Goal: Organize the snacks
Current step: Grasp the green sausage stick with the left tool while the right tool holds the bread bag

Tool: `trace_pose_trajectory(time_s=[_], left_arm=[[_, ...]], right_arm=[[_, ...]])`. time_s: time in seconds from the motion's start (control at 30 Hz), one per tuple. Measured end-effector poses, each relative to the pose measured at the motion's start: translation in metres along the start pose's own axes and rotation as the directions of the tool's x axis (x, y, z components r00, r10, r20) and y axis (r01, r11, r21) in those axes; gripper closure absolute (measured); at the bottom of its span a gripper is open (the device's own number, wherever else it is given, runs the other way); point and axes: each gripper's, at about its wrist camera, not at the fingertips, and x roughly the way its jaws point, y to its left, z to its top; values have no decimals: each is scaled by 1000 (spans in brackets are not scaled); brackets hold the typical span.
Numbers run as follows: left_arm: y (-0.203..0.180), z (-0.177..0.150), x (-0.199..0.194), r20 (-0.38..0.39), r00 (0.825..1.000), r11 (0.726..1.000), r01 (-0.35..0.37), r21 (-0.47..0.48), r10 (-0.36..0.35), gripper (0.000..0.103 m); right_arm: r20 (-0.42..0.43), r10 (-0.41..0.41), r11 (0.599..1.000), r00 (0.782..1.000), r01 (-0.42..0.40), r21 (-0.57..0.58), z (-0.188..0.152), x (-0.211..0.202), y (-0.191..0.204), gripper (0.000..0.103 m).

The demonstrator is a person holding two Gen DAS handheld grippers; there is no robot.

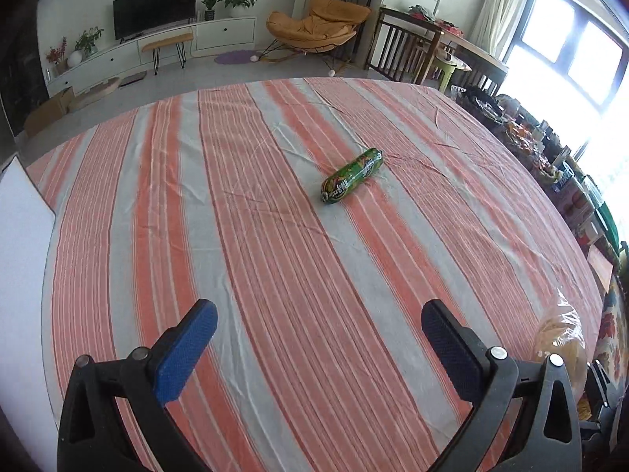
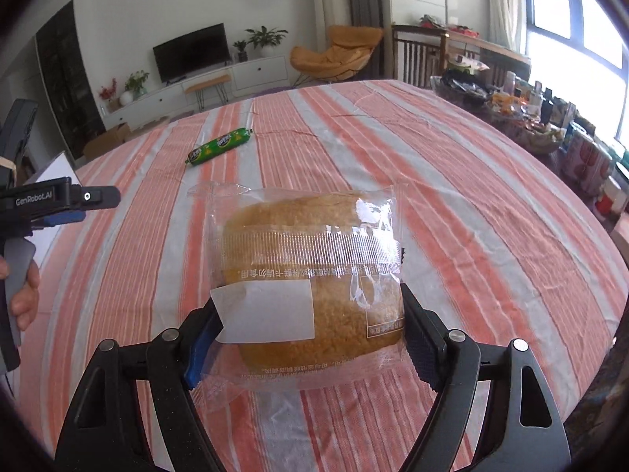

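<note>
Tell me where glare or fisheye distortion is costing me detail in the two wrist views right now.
Left wrist view: the window is blown out, washing the clutter at the table's right edge; the striped tablecloth bows from fisheye, yet the green sausage stays sharp. Right wrist view: glare patches on the bread package between the right gripper fingers hide some print; corners vignette dark.

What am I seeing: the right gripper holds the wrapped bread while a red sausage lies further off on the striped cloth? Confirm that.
Not quite: the sausage is green, not red, as the right wrist view shows. The rest stands: the right gripper holds the wrapped bread, and the sausage lies further off on the striped cloth.
</note>
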Motion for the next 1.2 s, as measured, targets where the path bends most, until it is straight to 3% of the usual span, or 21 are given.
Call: trace_pose_trajectory(time_s=[0.1, 0.17, 0.23, 0.3, 0.37, 0.43, 0.47, 0.6, 0.7, 0.83, 0.9, 0.97, 1.03, 1.13, 1.2], left_arm=[[-17, 41, 40, 0, 995, 988, -95, 125, 96, 2], [-30, 61, 66, -13, 992, 976, -117, 186, 122, 10], [-39, 73, 88, -27, 990, 972, -134, 191, 142, 16], [-43, 81, 103, -39, 994, 981, -99, 165, 107, 24], [-44, 82, 107, -20, 999, 990, -27, 142, 30, 58], [-46, 76, 103, 12, 999, 986, -33, 161, 31, 79], [-45, 72, 100, 14, 999, 985, -37, 166, 35, 80], [-22, 31, 67, -5, 999, 995, -53, 90, 53, 80], [2, -27, 25, -15, 999, 999, -43, 22, 43, 80], [24, -110, -33, 13, 997, 997, -72, -8, 72, 79], [33, -139, -53, 36, 998, 998, -59, -36, 60, 68], [41, -152, -62, 40, 999, 998, -21, -63, 24, 21], [47, -158, -63, 45, 999, 996, -24, -91, 28, 14], [47, -159, -63, 49, 998, 997, -41, -68, 45, 14], [43, -160, -61, 53, 996, 997, -68, -48, 70, 13]], right_arm=[[-13, 9, 1000, 1000, -9, 6, -1, 4, -2, 21], [-20, 15, 1000, 1000, -16, -16, -4, 1, 0, 21], [-26, 13, 999, 1000, -14, -40, -5, 1, 4, 21], [-32, 17, 998, 999, -19, -62, -6, 2, 7, 21], [-36, 19, 996, 999, -22, -82, -6, 3, 10, 21], [-39, 21, 995, 999, -25, -96, -6, 4, 11, 21], [-39, 24, 995, 999, -27, -99, -7, 5, 10, 21], [-31, 38, 994, 999, -41, -106, -7, 3, 11, 21], [-15, 82, 984, 997, -83, -160, -8, -2, 22, 21], [-33, 74, 956, 997, -80, -282, -8, -2, 55, 18], [-79, 76, 946, 994, -97, -310, -7, 6, 69, 17], [-108, 59, 943, 992, -91, -320, -5, 12, 80, 17], [-122, 67, 939, 990, -104, -327, 1, 11, 87, 17], [-125, 81, 939, 989, -117, -324, 11, 2, 93, 18], [-111, 35, 920, 993, -75, -385, 11, -4, 101, 18]])
